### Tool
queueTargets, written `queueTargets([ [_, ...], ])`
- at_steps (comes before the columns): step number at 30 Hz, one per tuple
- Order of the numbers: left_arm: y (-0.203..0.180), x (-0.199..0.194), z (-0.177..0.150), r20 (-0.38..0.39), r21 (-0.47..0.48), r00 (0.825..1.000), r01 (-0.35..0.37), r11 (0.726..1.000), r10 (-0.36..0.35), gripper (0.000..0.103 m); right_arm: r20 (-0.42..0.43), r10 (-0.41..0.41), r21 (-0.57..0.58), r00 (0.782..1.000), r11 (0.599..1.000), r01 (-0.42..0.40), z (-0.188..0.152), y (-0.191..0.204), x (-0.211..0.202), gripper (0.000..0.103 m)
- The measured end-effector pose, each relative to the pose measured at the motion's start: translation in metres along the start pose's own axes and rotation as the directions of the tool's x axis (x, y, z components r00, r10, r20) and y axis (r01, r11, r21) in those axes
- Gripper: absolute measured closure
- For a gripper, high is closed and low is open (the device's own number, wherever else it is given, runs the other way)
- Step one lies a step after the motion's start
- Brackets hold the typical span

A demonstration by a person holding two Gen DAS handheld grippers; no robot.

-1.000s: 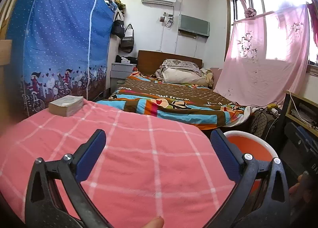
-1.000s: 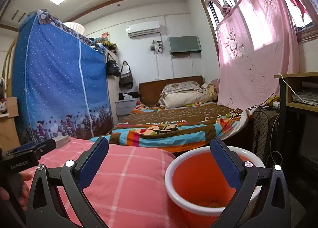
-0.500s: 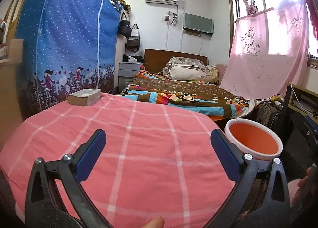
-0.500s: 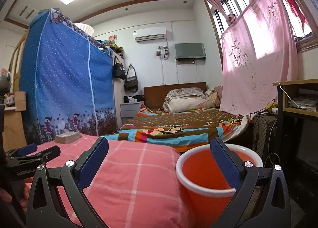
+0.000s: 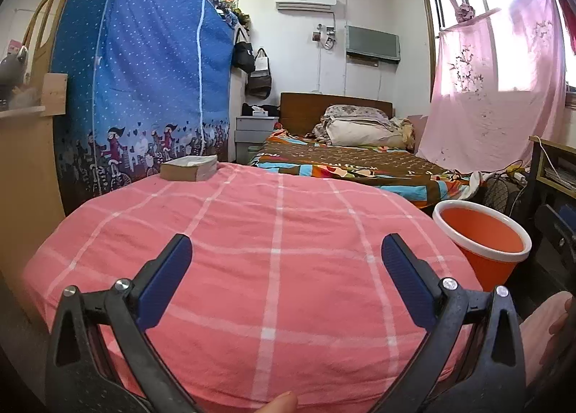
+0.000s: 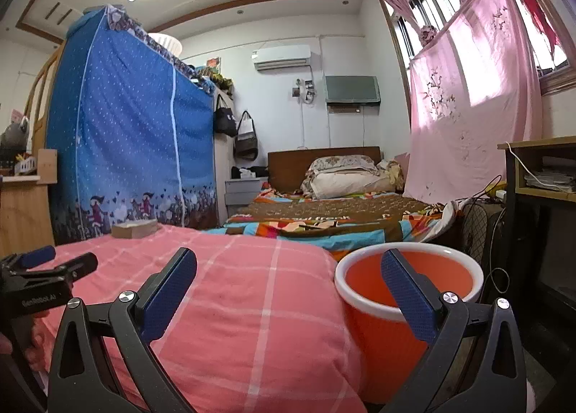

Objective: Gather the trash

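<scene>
Both the left gripper (image 5: 286,263) and the right gripper (image 6: 288,278) hang spread and empty over the pink checked quilt (image 5: 273,233), with the orange bin (image 6: 406,290) beside its right edge for drop-offs, though no trash shows, perhaps hidden.

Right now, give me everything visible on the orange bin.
The orange bin is a round, tapered bucket, seemingly plastic, with orange walls and a thick white rim. It stands upright and open-topped, beside the right edge of the pink checked bedding; whether they touch is unclear. No trash shows in the part of its inside that is visible; its bottom is hidden. The right hand-held gripper hangs open, its right finger overlapping the bin in view.
</scene>
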State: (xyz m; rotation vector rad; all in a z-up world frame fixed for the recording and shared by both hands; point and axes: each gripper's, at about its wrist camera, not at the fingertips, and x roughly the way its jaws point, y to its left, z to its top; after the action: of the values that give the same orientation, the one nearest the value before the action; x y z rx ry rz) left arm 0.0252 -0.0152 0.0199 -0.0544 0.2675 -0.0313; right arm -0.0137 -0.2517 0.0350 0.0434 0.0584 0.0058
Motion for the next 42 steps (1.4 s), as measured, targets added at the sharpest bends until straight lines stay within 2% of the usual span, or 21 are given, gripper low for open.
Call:
queueTargets([
  [15,0.006,-0.008,-0.018,0.015,-0.007,0.999,-0.029,1.000,0.030,0.000,-0.032,0.006,-0.019,0.999,1.000,-0.007,-0.021,0.005,0.006,0.000],
  [42,0.002,-0.011,-0.020,0.033,-0.010,0.999,-0.022,1.000,0.022,0.000,-0.045,-0.008,-0.008,0.999,1.000,0.008,-0.023,0.003,0.007,0.000],
])
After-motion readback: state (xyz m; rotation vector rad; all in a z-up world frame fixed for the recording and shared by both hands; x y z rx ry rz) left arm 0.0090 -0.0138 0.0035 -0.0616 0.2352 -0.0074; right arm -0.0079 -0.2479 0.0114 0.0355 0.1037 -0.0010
